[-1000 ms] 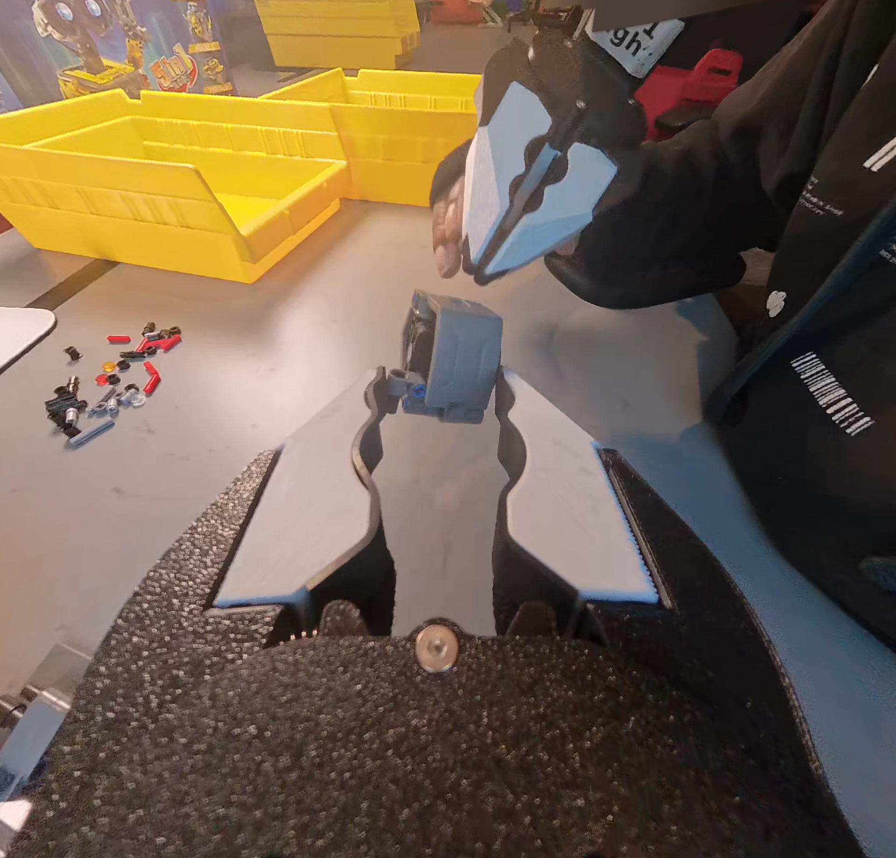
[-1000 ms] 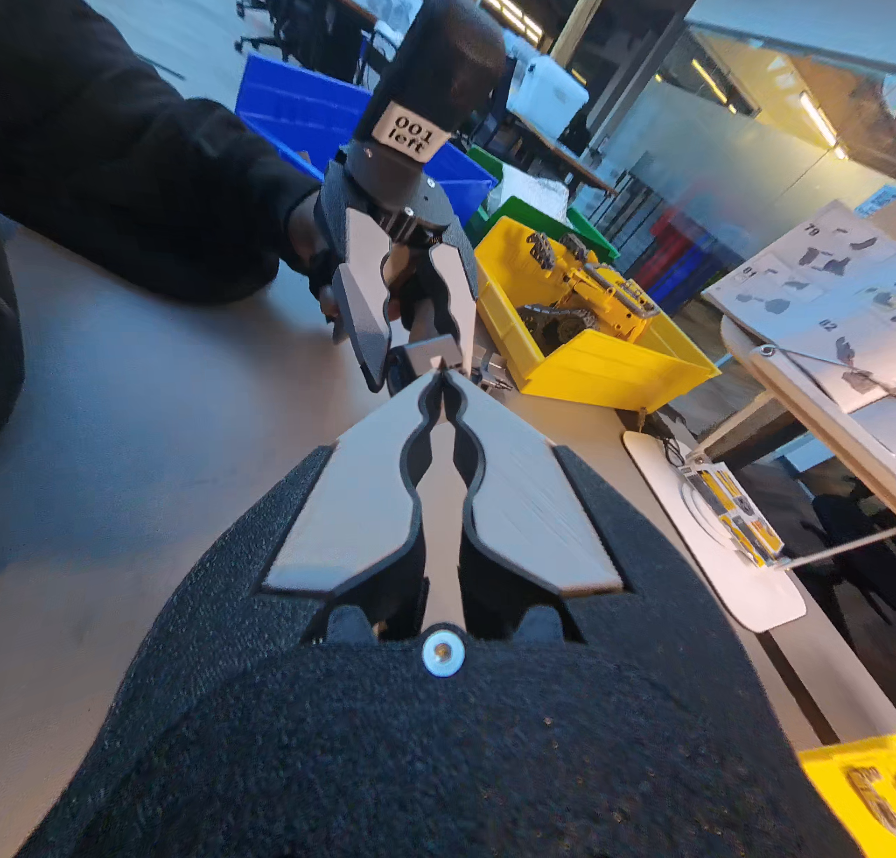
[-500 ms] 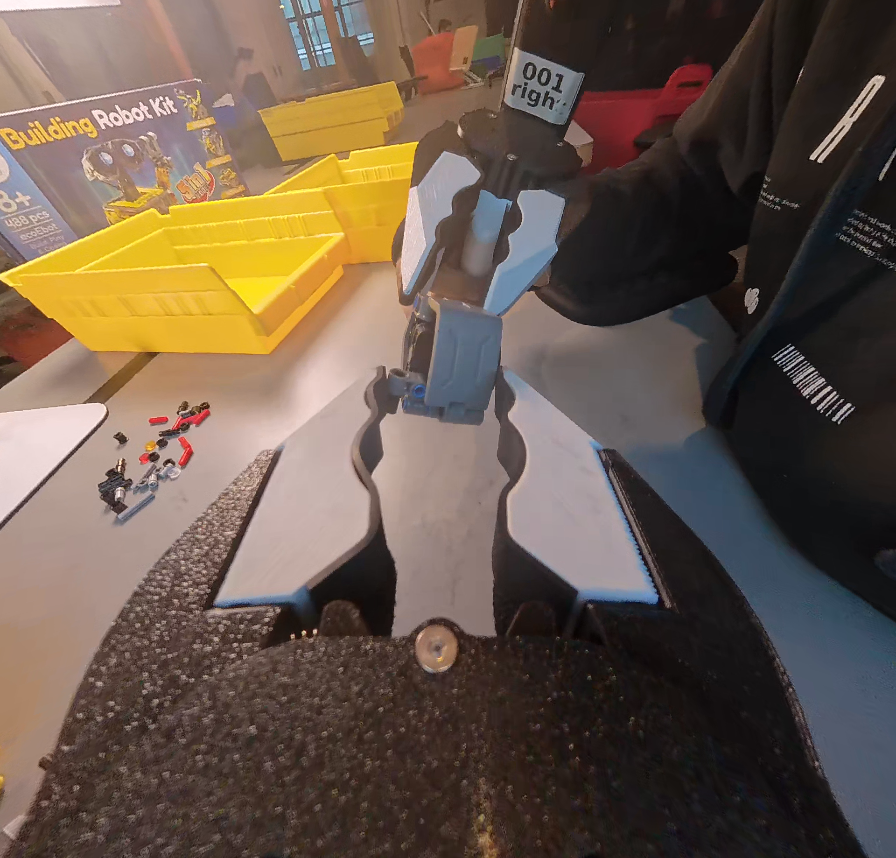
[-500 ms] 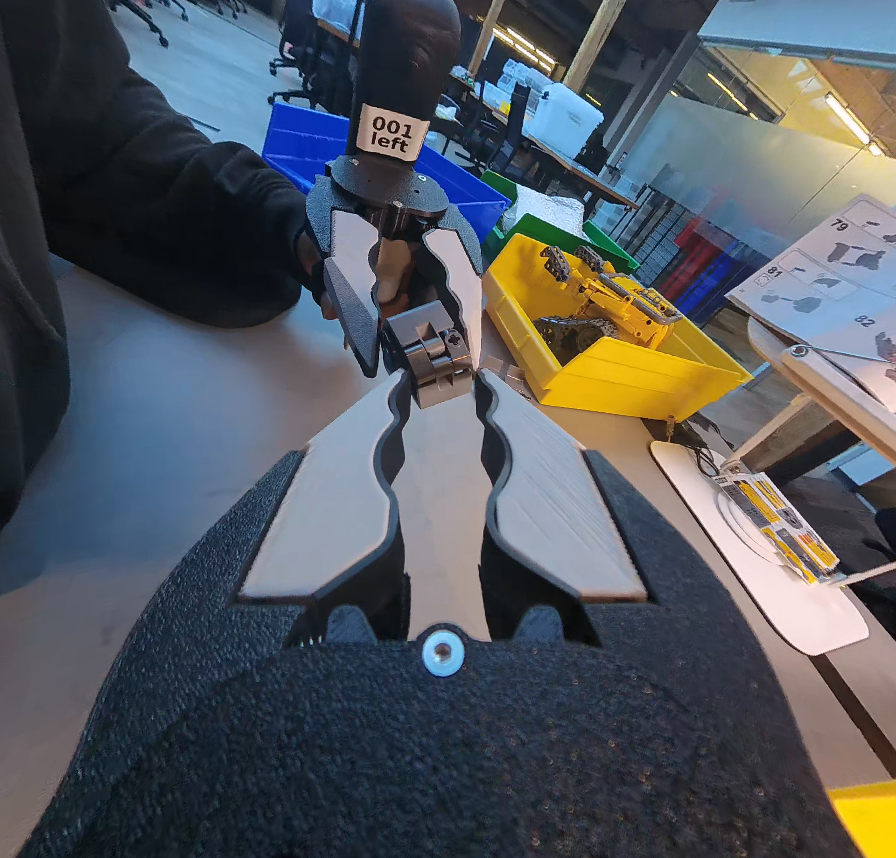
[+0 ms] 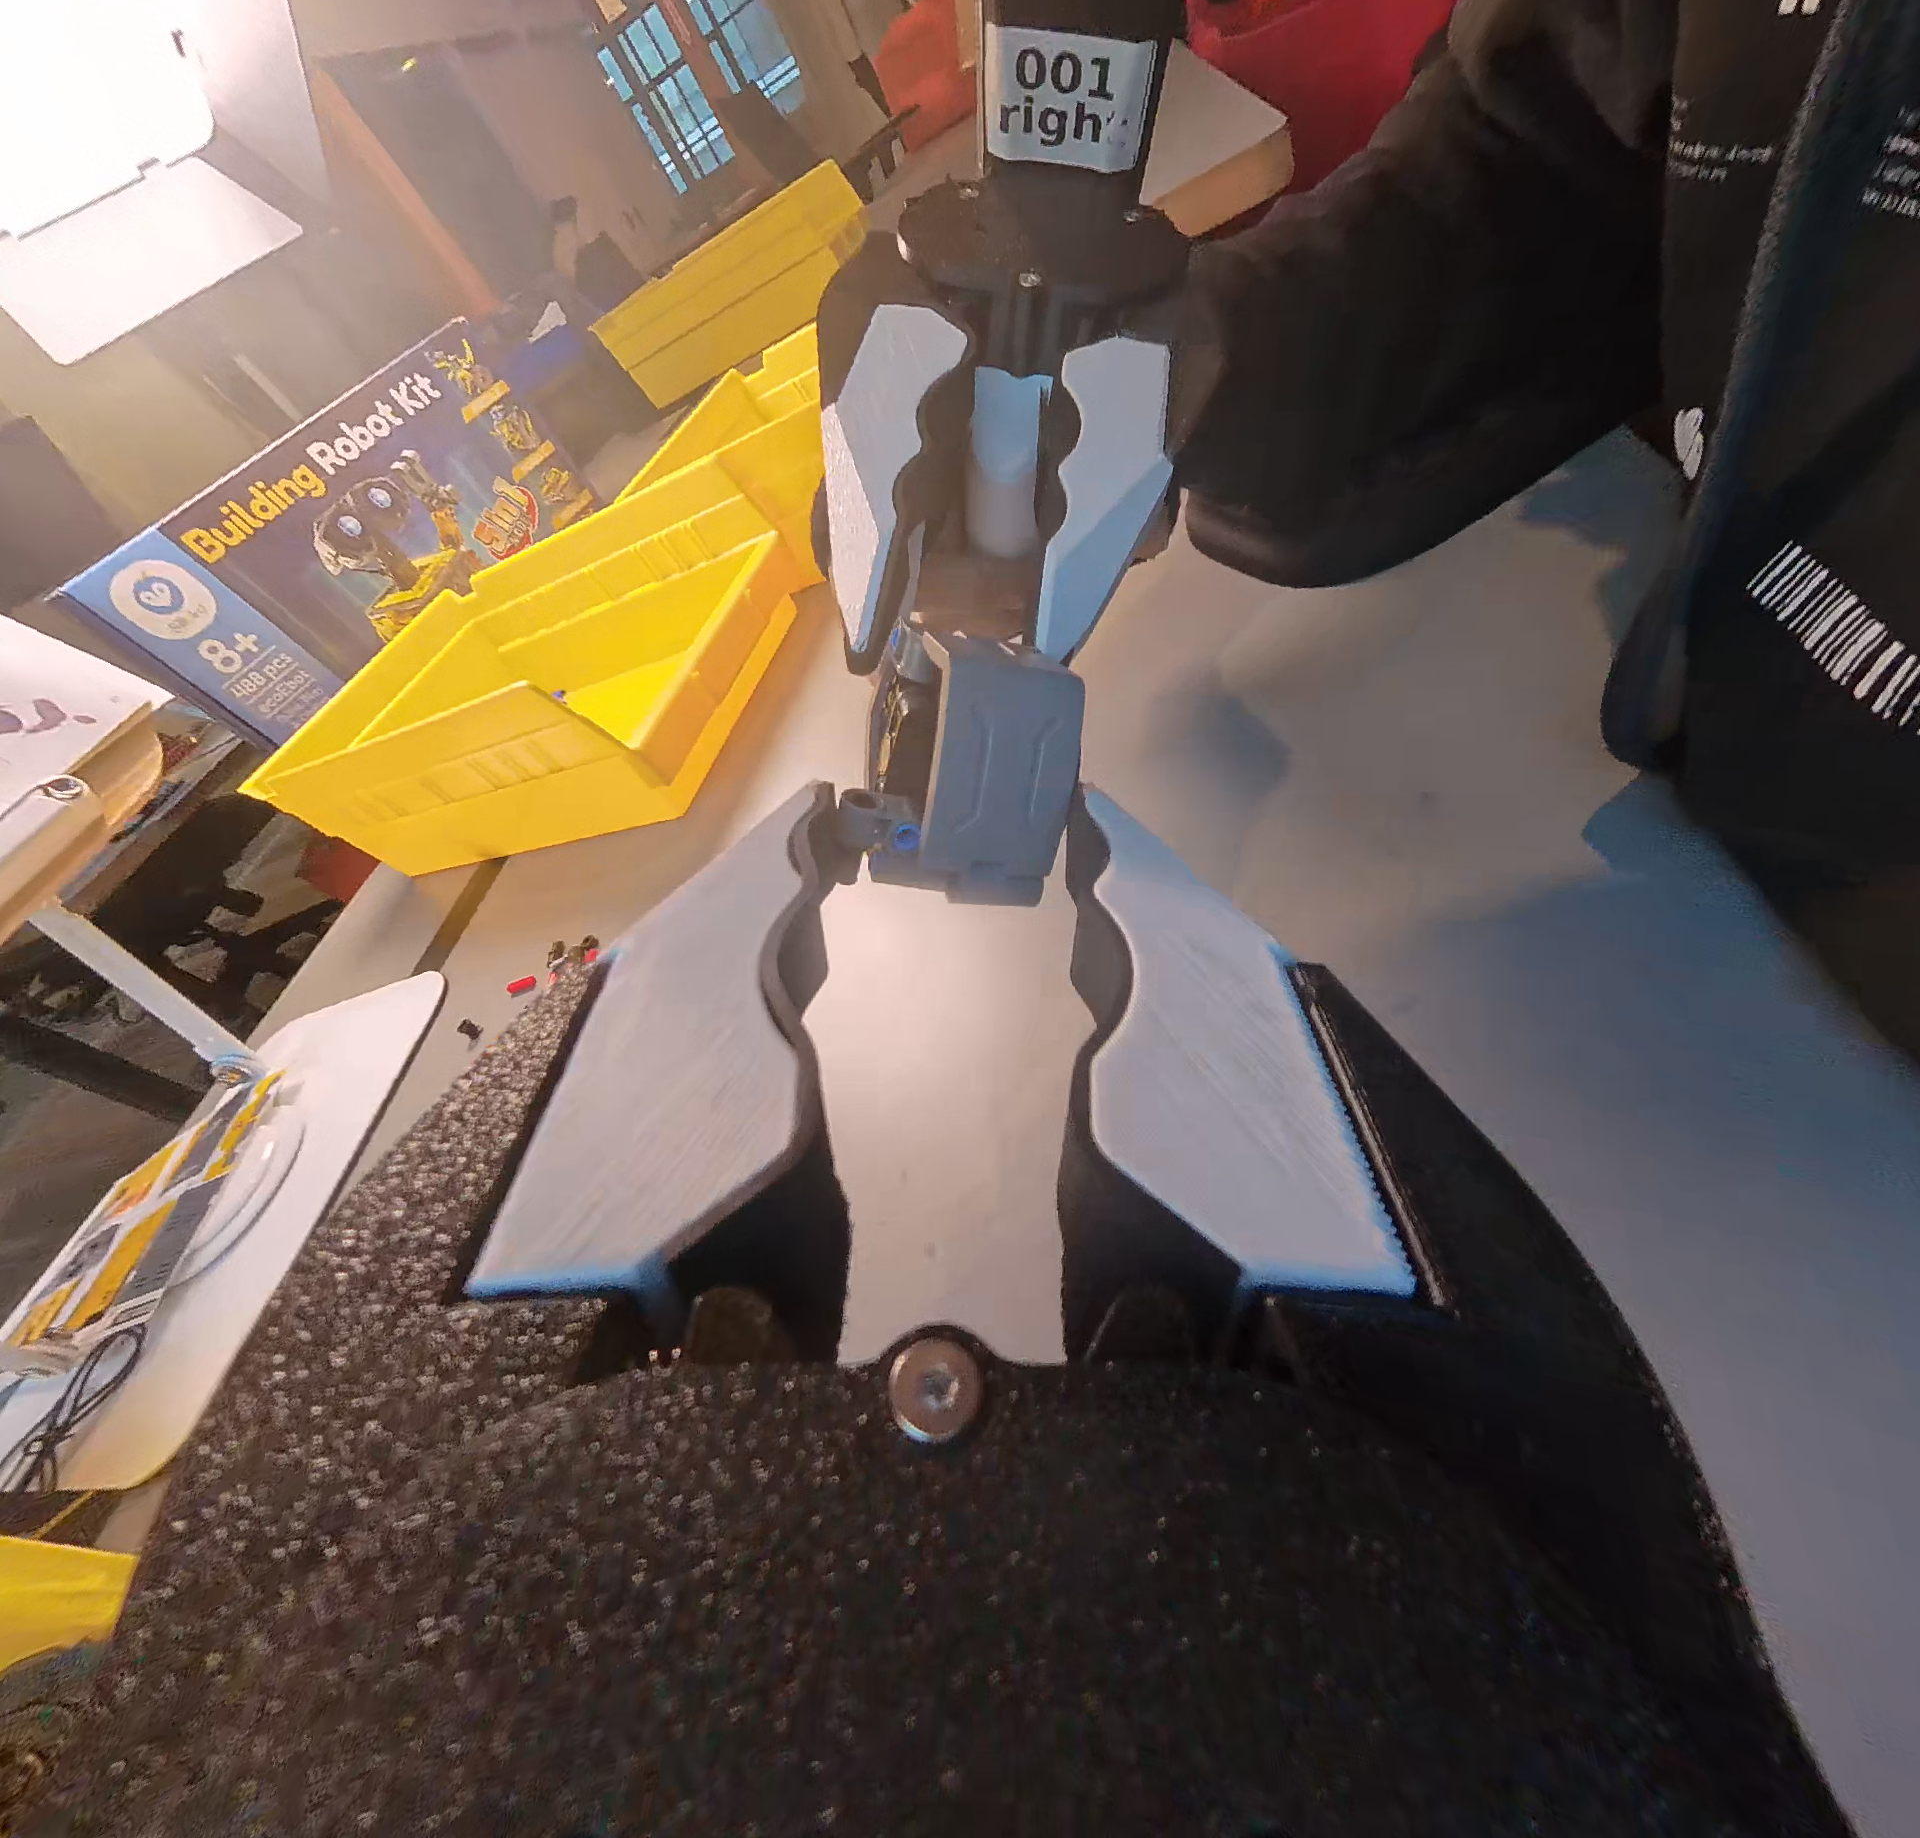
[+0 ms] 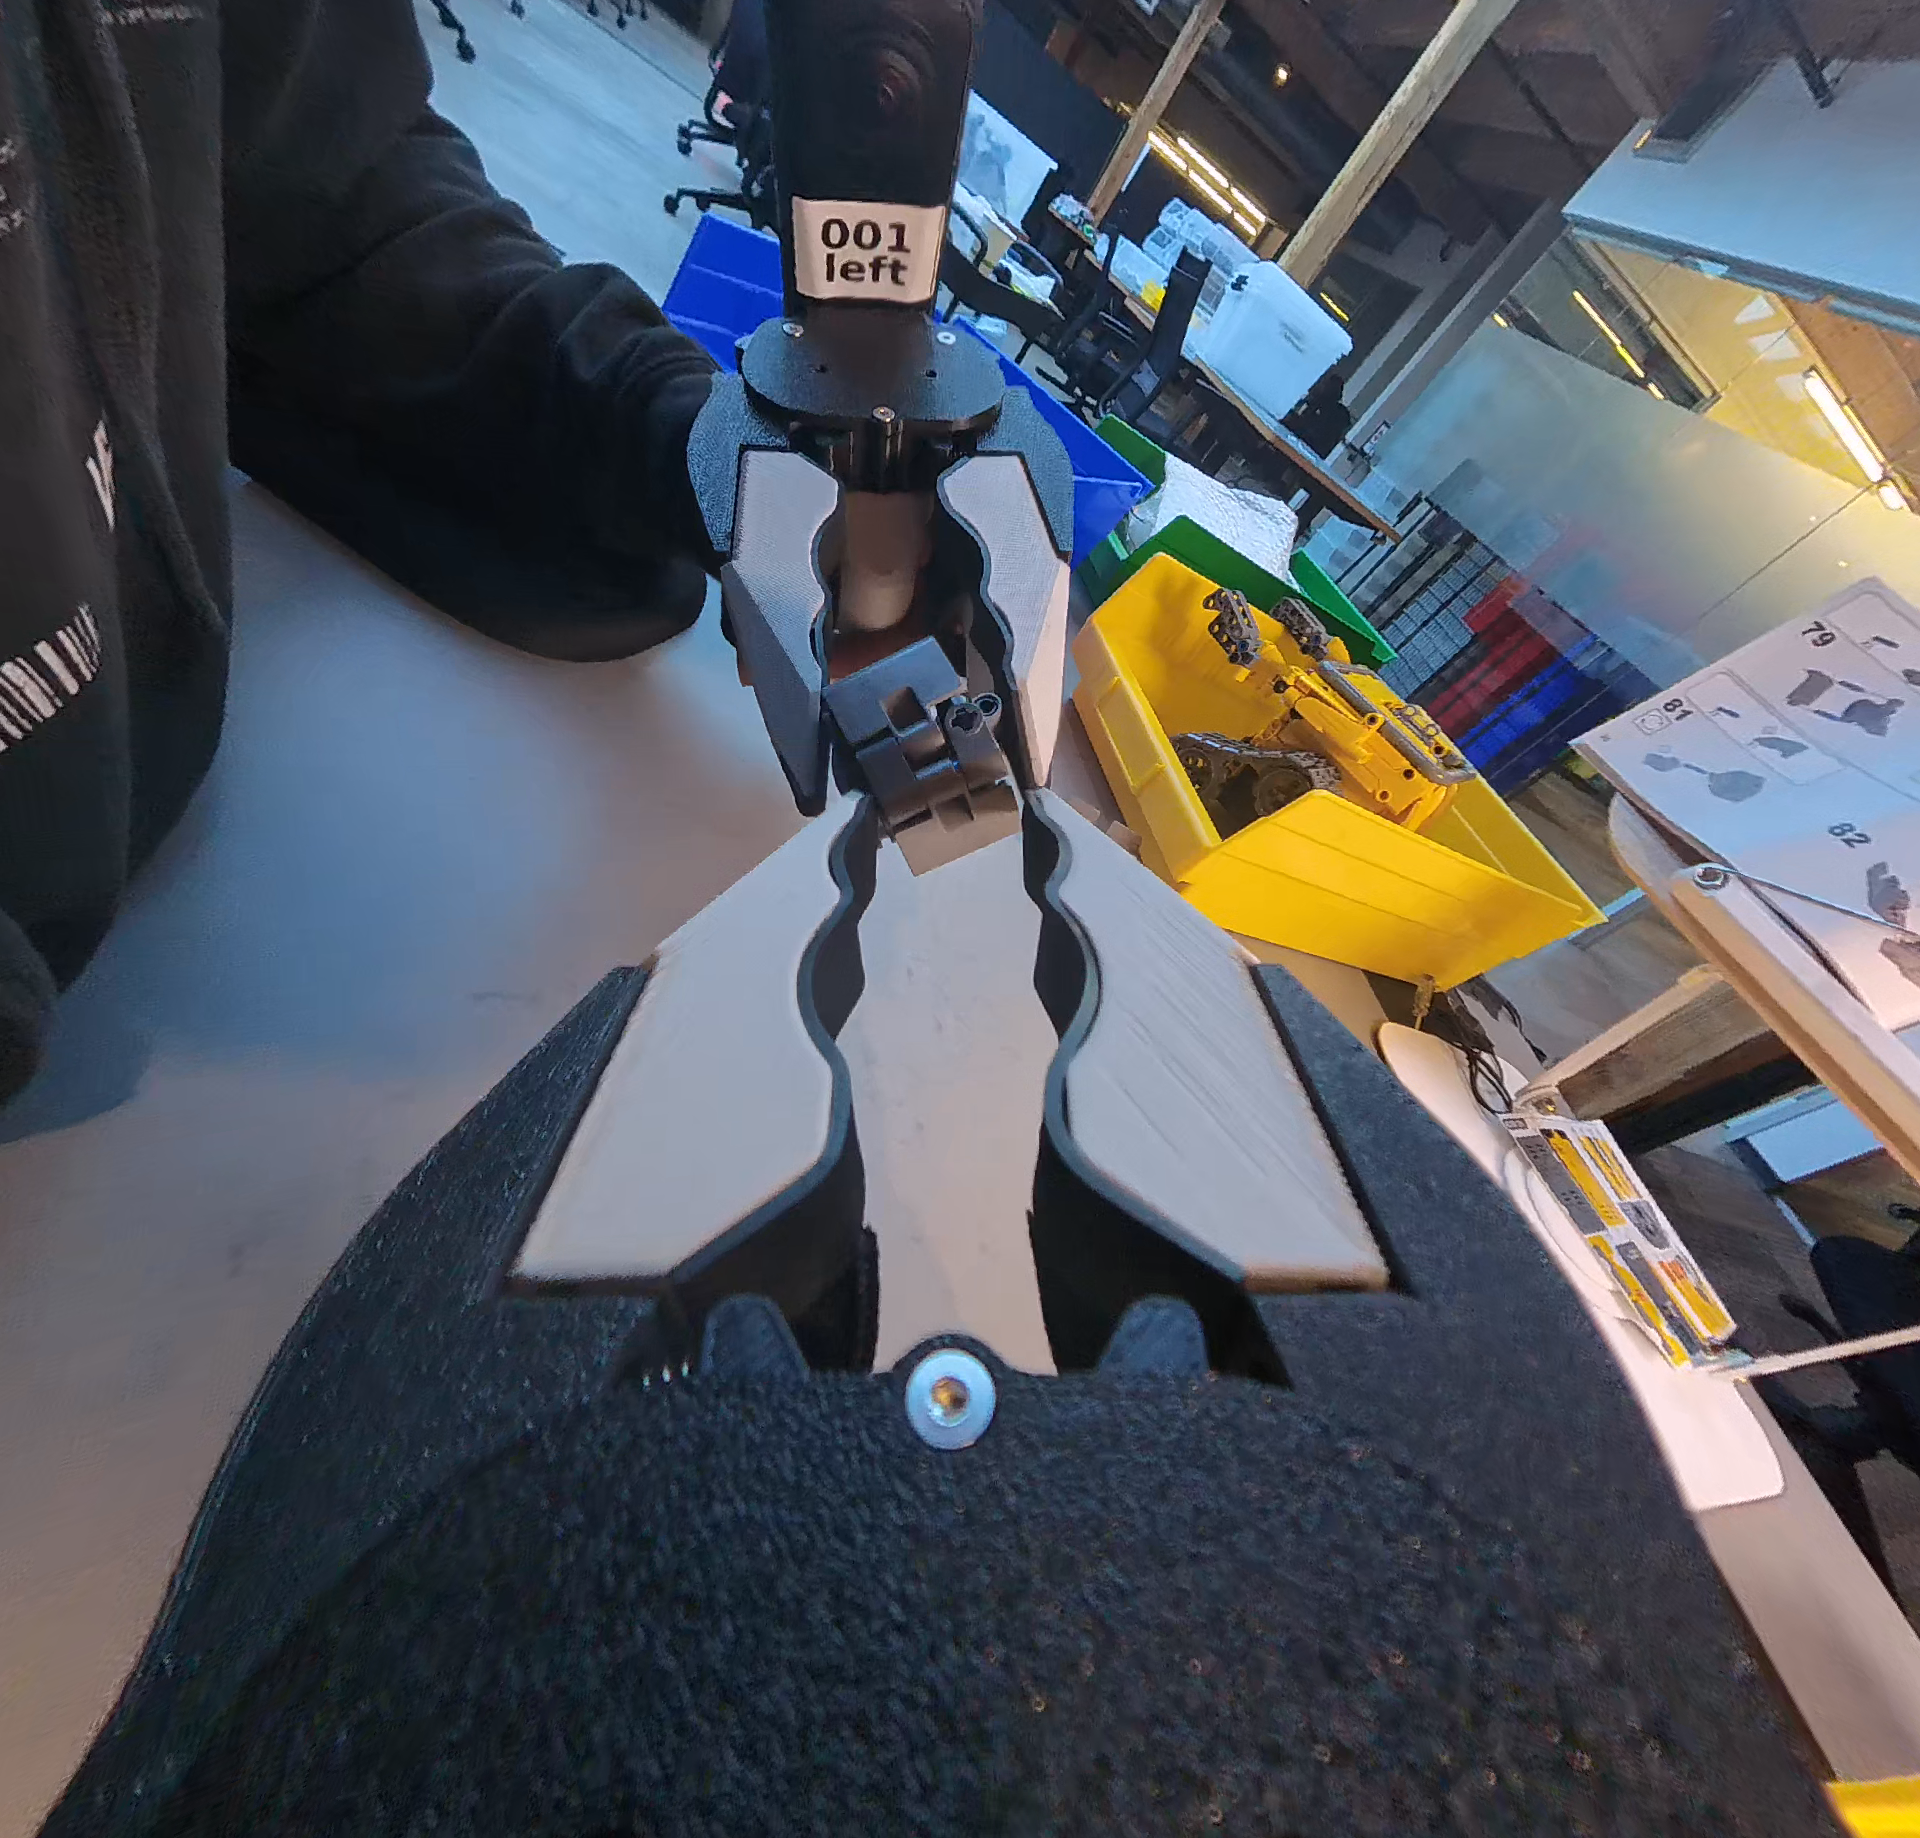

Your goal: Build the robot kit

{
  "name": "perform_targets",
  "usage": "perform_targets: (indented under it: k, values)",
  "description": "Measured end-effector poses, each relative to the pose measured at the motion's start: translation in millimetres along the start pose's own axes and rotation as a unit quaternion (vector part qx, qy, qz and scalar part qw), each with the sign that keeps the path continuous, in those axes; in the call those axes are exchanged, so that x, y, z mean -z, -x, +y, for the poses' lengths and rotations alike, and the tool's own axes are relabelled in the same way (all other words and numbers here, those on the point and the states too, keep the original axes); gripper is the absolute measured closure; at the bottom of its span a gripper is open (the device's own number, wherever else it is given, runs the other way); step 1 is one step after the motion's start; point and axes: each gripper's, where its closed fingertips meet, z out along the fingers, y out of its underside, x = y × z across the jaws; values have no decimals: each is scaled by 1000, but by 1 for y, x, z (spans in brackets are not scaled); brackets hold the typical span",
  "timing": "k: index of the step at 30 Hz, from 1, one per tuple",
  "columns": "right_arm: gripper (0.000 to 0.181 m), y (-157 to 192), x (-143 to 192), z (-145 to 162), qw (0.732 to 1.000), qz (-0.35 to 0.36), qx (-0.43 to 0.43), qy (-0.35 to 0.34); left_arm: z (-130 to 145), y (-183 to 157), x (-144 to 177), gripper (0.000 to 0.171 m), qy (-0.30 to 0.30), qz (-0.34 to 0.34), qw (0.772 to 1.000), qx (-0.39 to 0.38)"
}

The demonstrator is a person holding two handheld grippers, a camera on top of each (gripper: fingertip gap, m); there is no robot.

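Observation:
A small grey brick assembly [image 5: 1000, 762] with a blue pin is held above the grey table between both grippers. My left gripper [image 5: 956, 820] is shut on its lower part. My right gripper [image 5: 961, 647] faces it from the far side, and its tips pinch the assembly's other end. In the right wrist view, my right gripper [image 6: 942, 809] closes on the near end of the assembly [image 6: 914, 739], while the left gripper [image 6: 923, 782] grips it from beyond. A person's black sleeves sit behind both grippers.
Empty yellow bins [image 5: 582, 687] and a toy kit box [image 5: 343, 541] stand at the left. Small loose parts [image 5: 561, 957] lie on the table [image 5: 1351, 853]. A yellow bin with a tracked brick model [image 6: 1309, 749], a booklet on a stand [image 6: 1818, 708] and blue bins [image 6: 727, 282] are at the right. Less than 4 cm separates the two grippers' tips.
My right gripper was shut a second ago; it opened, came onto the assembly's end and now pinches it. Both grippers have tilted upward with the assembly. The left grip is unchanged.

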Motion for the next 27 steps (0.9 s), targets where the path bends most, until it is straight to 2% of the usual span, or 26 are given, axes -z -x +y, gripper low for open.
perform_targets:
  k: [9, 20, 24, 27]
  values:
    - [149, 8, -2, 1, 999, -13, 30, 8, 5, -4, -2, 128, 21, 4, 999, -27]
    - [151, 14, -4, 7, 998, -27, 51, 30, 11, -9, -4, 128, 32, 21, 999, -14]
    - [152, 19, -4, 9, 997, -42, 50, 39, 14, -16, -4, 128, 34, 67, 995, 58]
    - [152, 26, -4, 11, 996, -64, 34, 43, 14, -26, -3, 128, 21, 126, 982, 141]
